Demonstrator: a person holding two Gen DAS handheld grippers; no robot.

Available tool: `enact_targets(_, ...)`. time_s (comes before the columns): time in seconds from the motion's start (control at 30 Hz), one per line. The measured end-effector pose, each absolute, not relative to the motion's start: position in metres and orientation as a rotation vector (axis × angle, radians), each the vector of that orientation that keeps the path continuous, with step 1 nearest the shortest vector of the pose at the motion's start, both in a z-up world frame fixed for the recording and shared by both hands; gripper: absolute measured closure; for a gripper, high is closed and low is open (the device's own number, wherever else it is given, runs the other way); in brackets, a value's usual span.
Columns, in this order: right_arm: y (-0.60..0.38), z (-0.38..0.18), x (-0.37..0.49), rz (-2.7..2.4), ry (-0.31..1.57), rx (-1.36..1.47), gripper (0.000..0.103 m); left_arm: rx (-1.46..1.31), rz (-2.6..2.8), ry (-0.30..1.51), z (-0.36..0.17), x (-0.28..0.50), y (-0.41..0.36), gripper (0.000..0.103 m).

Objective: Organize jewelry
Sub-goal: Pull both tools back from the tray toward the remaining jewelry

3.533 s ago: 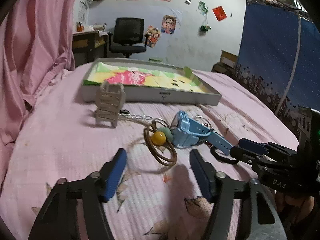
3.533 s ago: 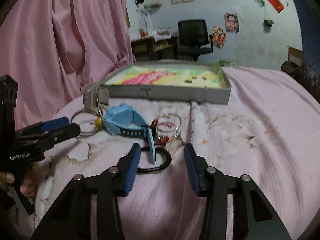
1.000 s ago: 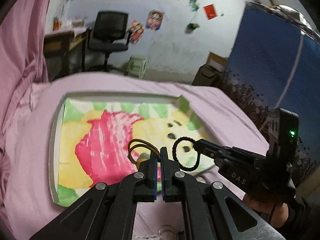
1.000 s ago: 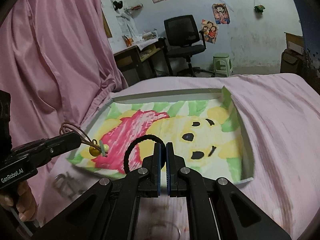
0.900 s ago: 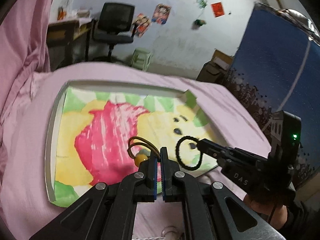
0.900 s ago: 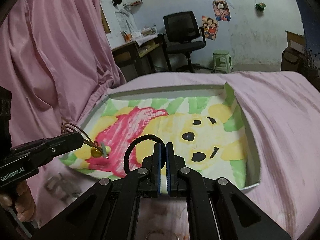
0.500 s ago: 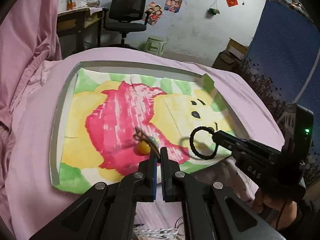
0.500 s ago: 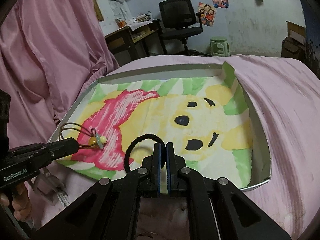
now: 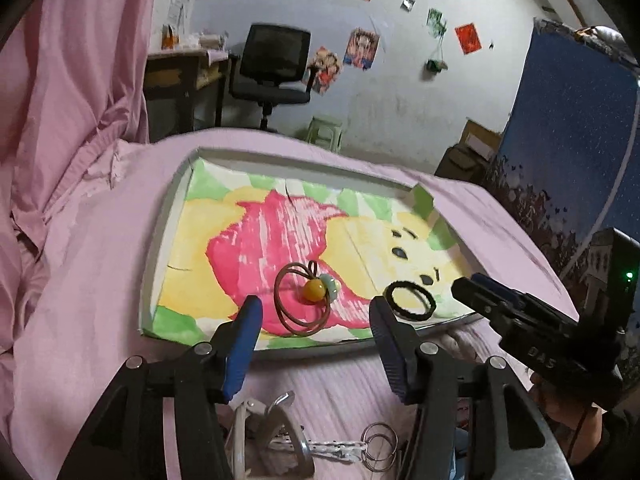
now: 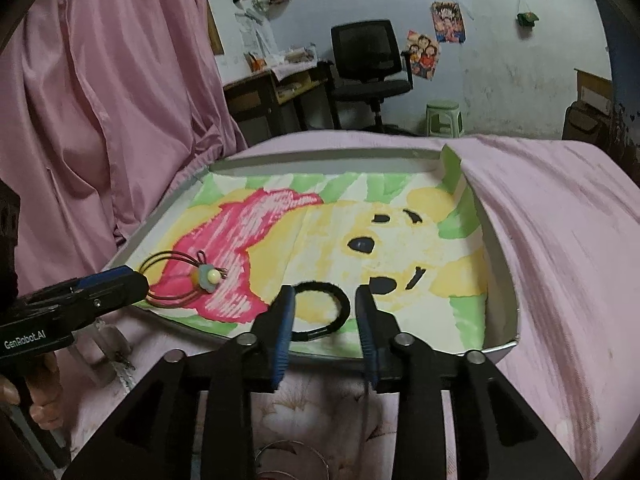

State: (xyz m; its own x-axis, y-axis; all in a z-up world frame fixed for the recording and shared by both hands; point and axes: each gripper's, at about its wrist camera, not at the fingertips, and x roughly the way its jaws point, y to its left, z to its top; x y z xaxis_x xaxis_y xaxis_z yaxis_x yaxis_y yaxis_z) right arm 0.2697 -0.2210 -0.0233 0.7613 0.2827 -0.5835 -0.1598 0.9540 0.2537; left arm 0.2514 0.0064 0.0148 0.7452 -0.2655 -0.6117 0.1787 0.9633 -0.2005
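Pink bedsheet [image 9: 92, 280] under tray [image 9: 160, 256]. Brown hair tie [image 9: 304, 300] and black hair tie [image 10: 320, 312] lie in tray. Left gripper [image 9: 316, 320], right gripper [image 10: 324, 320] both spread apart, holding nothing. Office chair [image 10: 368, 64] behind.

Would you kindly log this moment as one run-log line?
left gripper: open | right gripper: open | brown tie: in tray | black tie: in tray

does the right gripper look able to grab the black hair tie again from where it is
Probably yes: the right gripper is open, and the black hair tie lies loose in the tray between its jaws, nothing covering it.
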Motion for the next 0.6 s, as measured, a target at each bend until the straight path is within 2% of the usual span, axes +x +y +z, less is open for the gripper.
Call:
enact_targets(0.03, -0.223, -0.021, 0.266, 0.242, 0.648, 0.196, 0.069, -0.130, -0.239, 0.665, 0.017, 0.247, 0.007, 0.044)
enact_targets(0.07, -0.224, -0.019, 0.262, 0.244, 0.629, 0.202, 0.062, -0.129, -0.232, 0.642, 0.019, 0.242, 0.007, 0.036)
enact_targets(0.2, -0.233, -0.009, 0.241, 0.240, 0.538, 0.227, 0.037, -0.125, -0.208, 0.559, 0.027, 0.222, 0.008, 0.025)
enact_targets(0.37, -0.240, 0.000, 0.215, 0.231, 0.470, 0.246, 0.026, -0.113, -0.158, 0.473, 0.034, 0.194, 0.012, 0.010)
enact_targets(0.6, -0.240, 0.008, 0.175, 0.235, 0.412, 0.251, 0.011, -0.080, -0.139, 0.411, 0.035, 0.159, 0.015, 0.003)
